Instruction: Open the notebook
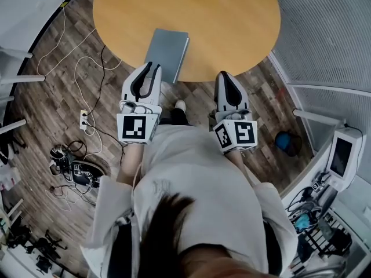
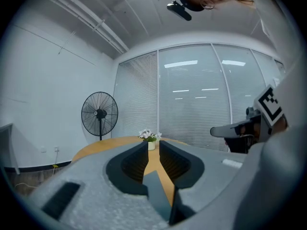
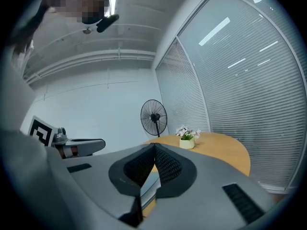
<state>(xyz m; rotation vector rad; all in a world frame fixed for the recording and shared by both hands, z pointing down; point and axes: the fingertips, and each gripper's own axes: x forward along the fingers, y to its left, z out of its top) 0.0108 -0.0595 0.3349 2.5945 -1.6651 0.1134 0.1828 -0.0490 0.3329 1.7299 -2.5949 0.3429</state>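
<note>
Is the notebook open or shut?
Shut. The notebook lies flat on the table, grey cover up, no pages showing.

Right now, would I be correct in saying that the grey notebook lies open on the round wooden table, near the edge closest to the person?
Not quite. The grey notebook lies closed, with its cover flat and no pages showing, as the head view makes plain. The rest holds: it lies on the round wooden table, near the edge closest to the person.

Closed grey notebook (image 1: 167,55) lies flat at the wooden table's (image 1: 232,28) near edge.
</note>
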